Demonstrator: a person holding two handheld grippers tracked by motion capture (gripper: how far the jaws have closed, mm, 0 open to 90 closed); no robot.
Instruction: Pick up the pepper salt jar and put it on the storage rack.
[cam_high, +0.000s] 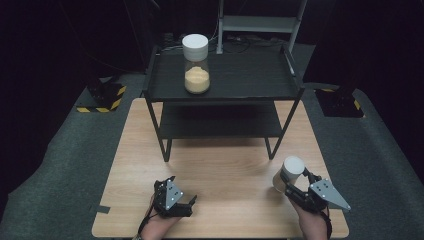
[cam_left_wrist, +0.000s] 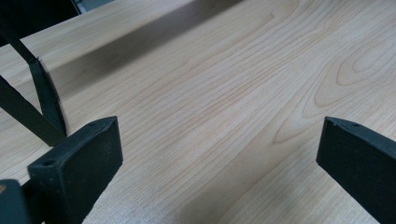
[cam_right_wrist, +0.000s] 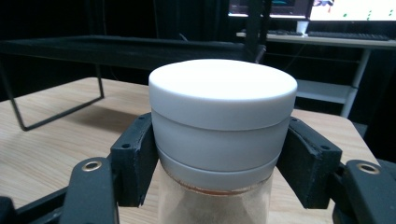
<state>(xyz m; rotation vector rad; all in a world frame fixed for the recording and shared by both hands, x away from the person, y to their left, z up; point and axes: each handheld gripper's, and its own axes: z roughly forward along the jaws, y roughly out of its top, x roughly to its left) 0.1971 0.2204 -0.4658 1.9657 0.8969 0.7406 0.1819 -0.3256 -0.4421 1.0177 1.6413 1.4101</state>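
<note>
My right gripper (cam_high: 296, 184) is shut on a jar with a white lid (cam_high: 289, 173) at the table's near right; the jar looks slightly tilted and just above the wood. In the right gripper view the black pads (cam_right_wrist: 135, 158) clamp the jar's white lid (cam_right_wrist: 223, 112) from both sides, with tan powder visible in the glass below. A second white-lidded jar (cam_high: 196, 63), about a third full of tan powder, stands on the top shelf of the black rack (cam_high: 240, 90). My left gripper (cam_high: 186, 204) rests low at the near left, open, with bare wood between its pads (cam_left_wrist: 84, 158).
The two-tier black rack stands at the far half of the wooden table (cam_high: 220, 165); its lower shelf (cam_high: 220, 122) is bare. A rack leg (cam_left_wrist: 44, 100) stands close by in the left gripper view. Grey carpet surrounds the table.
</note>
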